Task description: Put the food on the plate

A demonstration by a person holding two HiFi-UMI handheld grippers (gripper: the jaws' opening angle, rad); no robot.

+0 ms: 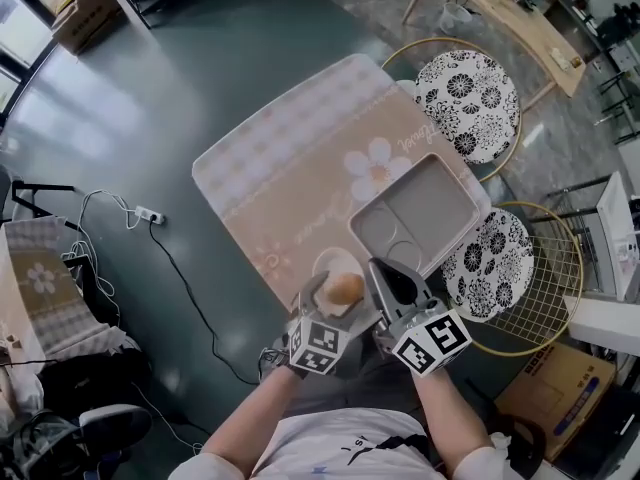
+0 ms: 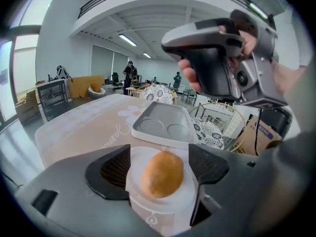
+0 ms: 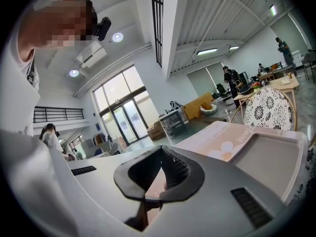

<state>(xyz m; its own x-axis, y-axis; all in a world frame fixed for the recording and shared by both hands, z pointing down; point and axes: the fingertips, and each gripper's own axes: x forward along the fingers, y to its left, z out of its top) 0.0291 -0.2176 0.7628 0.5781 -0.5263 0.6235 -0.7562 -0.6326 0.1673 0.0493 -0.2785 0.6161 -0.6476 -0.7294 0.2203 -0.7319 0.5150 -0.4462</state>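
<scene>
A golden-brown bun-like piece of food [image 1: 345, 288] [image 2: 163, 174] lies on a small white plate [image 1: 328, 264] [image 2: 146, 156] at the near edge of the table. My left gripper [image 1: 338, 294] [image 2: 160, 165] is open, with one jaw on each side of the food and a gap to it on both sides. A grey compartment tray [image 1: 420, 213] [image 2: 158, 118] sits just beyond the plate, nothing in it. My right gripper [image 1: 386, 270] [image 3: 162, 154] is shut on nothing and hovers over the tray's near corner.
A pink flowered tablecloth [image 1: 300, 158] covers the table. Two chairs with black-and-white floral cushions [image 1: 468, 103] [image 1: 497, 260] stand to the right. A cardboard box [image 1: 555, 388] is at lower right, and a power strip with cables [image 1: 150, 215] lies on the floor at left.
</scene>
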